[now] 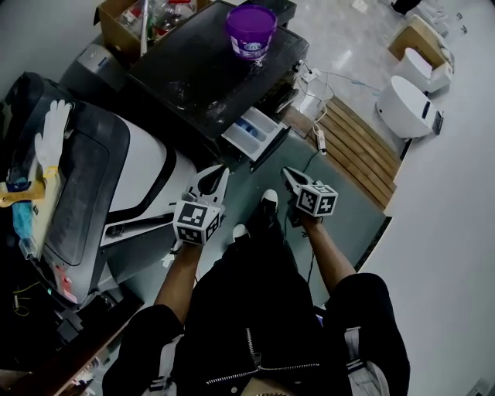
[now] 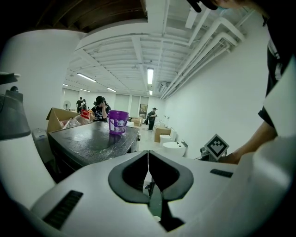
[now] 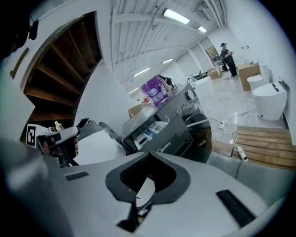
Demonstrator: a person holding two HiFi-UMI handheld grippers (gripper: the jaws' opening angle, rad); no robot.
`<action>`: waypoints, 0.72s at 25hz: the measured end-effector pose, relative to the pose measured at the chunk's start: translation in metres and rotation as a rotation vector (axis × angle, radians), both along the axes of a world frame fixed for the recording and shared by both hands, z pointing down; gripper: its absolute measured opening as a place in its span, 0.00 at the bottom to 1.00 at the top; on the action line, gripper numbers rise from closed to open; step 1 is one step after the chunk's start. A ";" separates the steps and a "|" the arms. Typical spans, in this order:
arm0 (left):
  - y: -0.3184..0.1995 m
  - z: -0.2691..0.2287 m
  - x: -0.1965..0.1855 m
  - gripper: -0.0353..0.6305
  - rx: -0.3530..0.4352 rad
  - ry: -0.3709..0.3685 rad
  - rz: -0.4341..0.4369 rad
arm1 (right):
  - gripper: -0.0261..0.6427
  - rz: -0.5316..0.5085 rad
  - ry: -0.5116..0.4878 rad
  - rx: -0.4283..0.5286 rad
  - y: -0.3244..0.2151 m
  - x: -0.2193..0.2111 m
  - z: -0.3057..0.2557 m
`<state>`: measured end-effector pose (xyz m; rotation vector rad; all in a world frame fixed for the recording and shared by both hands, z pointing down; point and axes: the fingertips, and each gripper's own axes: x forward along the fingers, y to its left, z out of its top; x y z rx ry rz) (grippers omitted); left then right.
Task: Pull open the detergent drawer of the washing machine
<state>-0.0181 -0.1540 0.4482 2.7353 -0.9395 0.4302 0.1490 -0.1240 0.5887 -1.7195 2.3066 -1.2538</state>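
Observation:
The black washing machine [image 1: 197,73] stands ahead of me with a purple bucket [image 1: 251,31] on its top. Its detergent drawer [image 1: 254,133] sticks out of the front, white with blue compartments showing. My left gripper [image 1: 217,173] and right gripper [image 1: 287,173] hover side by side below the drawer, clear of it, both shut with nothing between the jaws. In the right gripper view the open drawer [image 3: 150,131] shows beyond the shut gripper [image 3: 150,155]. The left gripper view looks over its shut gripper [image 2: 148,153] to the machine top [image 2: 92,141] and the bucket [image 2: 118,122].
A white and black appliance [image 1: 139,166] lies at the left with a white glove [image 1: 52,131] on it. A cardboard box [image 1: 124,19] sits behind the washer. A wooden pallet [image 1: 360,147], a power strip [image 1: 319,139] and white toilets [image 1: 406,104] are at the right. People stand far back.

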 end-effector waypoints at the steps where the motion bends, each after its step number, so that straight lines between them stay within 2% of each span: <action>1: 0.000 -0.002 0.000 0.09 0.005 0.002 0.003 | 0.05 0.017 0.019 0.022 -0.001 0.004 -0.010; 8: -0.004 -0.022 -0.006 0.09 0.053 0.014 -0.002 | 0.05 0.047 0.227 0.211 -0.005 0.008 -0.098; 14: -0.005 -0.039 -0.003 0.09 0.093 0.035 0.007 | 0.05 0.041 0.300 0.352 -0.006 0.002 -0.166; 18: -0.006 -0.047 -0.002 0.09 0.111 0.043 0.014 | 0.05 0.032 0.375 0.407 -0.003 -0.002 -0.193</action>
